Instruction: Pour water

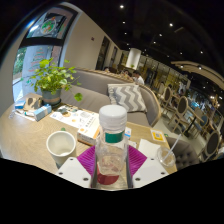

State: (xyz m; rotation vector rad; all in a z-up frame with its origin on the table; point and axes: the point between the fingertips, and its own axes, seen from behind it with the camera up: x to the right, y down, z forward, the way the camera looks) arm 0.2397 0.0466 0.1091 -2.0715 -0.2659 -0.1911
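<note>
A clear plastic water bottle (111, 150) with a green cap (113, 117) and a dark red label stands upright between my fingers. My gripper (111, 165) is shut on the bottle, with the magenta pads (88, 158) pressing its two sides. A white paper cup (61, 148) stands on the wooden table (25, 135) to the left of the bottle, its mouth open and facing up. The bottle's base is hidden below the fingers.
A potted green plant (49, 78) stands at the table's far left, next to a small box (35, 111). Papers and cards (78, 121) lie behind the bottle. A grey sofa with a patterned cushion (127, 96) is beyond the table. Chairs stand at the right.
</note>
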